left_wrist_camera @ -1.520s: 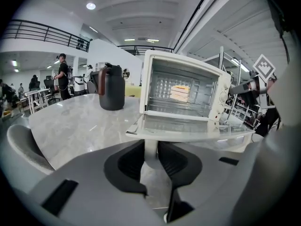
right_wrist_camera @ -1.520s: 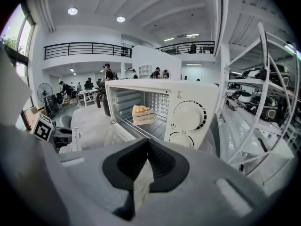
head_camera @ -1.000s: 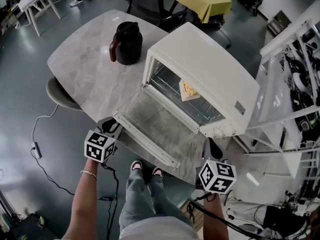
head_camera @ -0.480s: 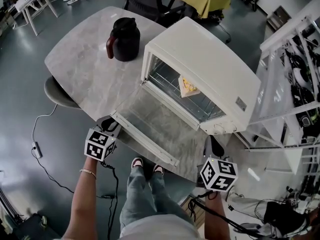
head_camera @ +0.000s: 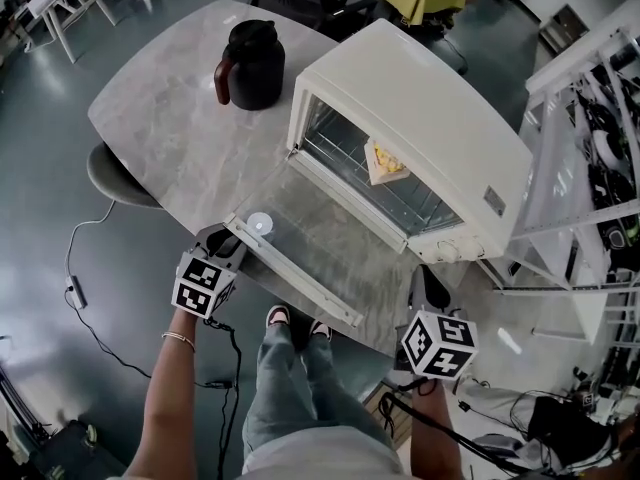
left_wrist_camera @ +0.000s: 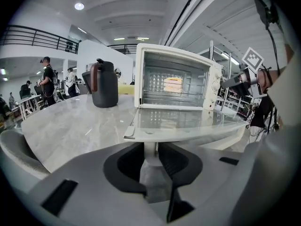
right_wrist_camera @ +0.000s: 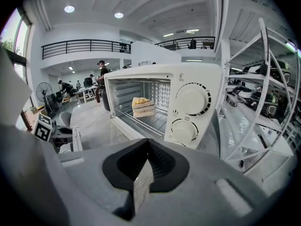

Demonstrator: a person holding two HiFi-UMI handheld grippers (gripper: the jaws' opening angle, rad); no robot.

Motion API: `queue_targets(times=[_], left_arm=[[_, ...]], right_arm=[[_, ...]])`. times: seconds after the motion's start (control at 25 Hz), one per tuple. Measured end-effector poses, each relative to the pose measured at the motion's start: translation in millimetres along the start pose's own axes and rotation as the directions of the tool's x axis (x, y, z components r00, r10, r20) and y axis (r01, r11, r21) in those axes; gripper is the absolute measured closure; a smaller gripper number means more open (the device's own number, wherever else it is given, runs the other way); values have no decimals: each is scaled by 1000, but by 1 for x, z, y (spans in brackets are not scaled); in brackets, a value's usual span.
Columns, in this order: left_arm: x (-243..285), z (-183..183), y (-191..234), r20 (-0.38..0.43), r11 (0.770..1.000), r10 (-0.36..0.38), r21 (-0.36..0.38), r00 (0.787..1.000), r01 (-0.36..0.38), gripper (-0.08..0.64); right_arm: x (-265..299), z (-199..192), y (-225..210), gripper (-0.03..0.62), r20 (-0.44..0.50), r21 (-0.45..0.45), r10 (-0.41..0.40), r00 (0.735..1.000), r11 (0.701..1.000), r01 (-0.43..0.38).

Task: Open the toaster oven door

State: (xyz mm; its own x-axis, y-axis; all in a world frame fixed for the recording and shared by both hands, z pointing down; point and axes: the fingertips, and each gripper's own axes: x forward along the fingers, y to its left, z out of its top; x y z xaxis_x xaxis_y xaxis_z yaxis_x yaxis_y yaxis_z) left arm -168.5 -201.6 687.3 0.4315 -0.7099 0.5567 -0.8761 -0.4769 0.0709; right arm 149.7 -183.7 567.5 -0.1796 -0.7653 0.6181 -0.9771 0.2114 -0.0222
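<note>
- Change since a second ago: almost none. The door lies folded down as before, and both tongs keep their places.
- Toaster oven: cream, standing on the grey tabletop with its mouth wide open. A slice of food sits on the wire shelf inside.
- Door: hinged at the oven's bottom edge, lying about level, glass face up, reaching towards the person.
- Handle: a pale bar along the door's free edge, close along the tabletop's near edge.
- Left tongs: clamped on the handle's left end, where a white post of the handle stands pinched between the dark pads.
- Right tongs: jaws closed together and holding nothing. They are just beside the oven's knob corner, apart from the door.
- Left forearm: rises from the lower frame, with the tongs tilted downwards.
- Right forearm: likewise, on the door's other side.
- Open room: bare tabletop lies left of the door, towards the dark jug.
- Crowding: a white rack stands near the oven's right side.
- Footing: both tongs hang off the tabletop's near edge, over the floor.
</note>
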Motion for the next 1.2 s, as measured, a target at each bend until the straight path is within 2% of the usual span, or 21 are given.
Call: queue_targets(times=[0.28, 0.8, 0.96, 1.2], left_arm=[[0, -1, 0, 18, 1000, -1, 2, 1000, 1, 466], [-5, 4, 3, 60, 995, 31, -92, 998, -26, 449], [-9, -3, -2, 37, 993, 1, -119, 999, 3, 387], [-20, -13, -4, 16, 987, 28, -160, 999, -25, 383]], right_arm=[[2, -7, 5, 588, -17, -3, 4, 1000, 1000, -4], [8, -4, 6, 588, -18, -8, 13, 1000, 1000, -14], [9, -2, 9, 588, -13, -12, 27, 1000, 1000, -27], [12, 3, 14, 588, -2, -21, 54, 999, 998, -54]])
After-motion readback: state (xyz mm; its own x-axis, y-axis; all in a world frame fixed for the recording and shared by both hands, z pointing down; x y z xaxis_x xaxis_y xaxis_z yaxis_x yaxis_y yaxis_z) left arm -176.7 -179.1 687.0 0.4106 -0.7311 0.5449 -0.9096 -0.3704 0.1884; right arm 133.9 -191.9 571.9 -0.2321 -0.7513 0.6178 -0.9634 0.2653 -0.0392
